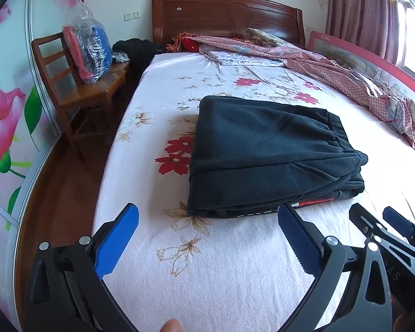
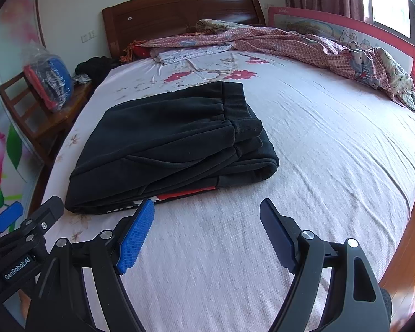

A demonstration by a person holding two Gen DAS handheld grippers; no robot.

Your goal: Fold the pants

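**Resting folded: one pair of dark pants on a bed, both tools drawn back**

Item 1. Pants, dark fleece, lying centre frame in the left wrist view and centre-left in the right wrist view. Stacked in several layers as a compact rectangle; elastic waistband at the right-hand edge, a red and white strip showing along the near bottom edge. By the look of the bundle, folding is finished or nearly so

Item 2. Left hand-held gripper, lower centre of its view, fingers spread wide, pinching nothing, hovering above the sheet just short of the bundle's near edge. Judged to be held off so the stack lies undisturbed

Item 3. Right hand-held gripper, lower centre of its view, likewise spread and empty; its left pad sits close to the near edge, contact not certain

Item 4. Bed, pale sheet with red and tan flower print, lightly creased; soft bearing surface

Item 5. Room: wooden headboard upper centre; crumpled checked quilt upper right; wooden chair at left carrying a plastic-wrapped bundle; curtain top right; flowered wardrobe door far left
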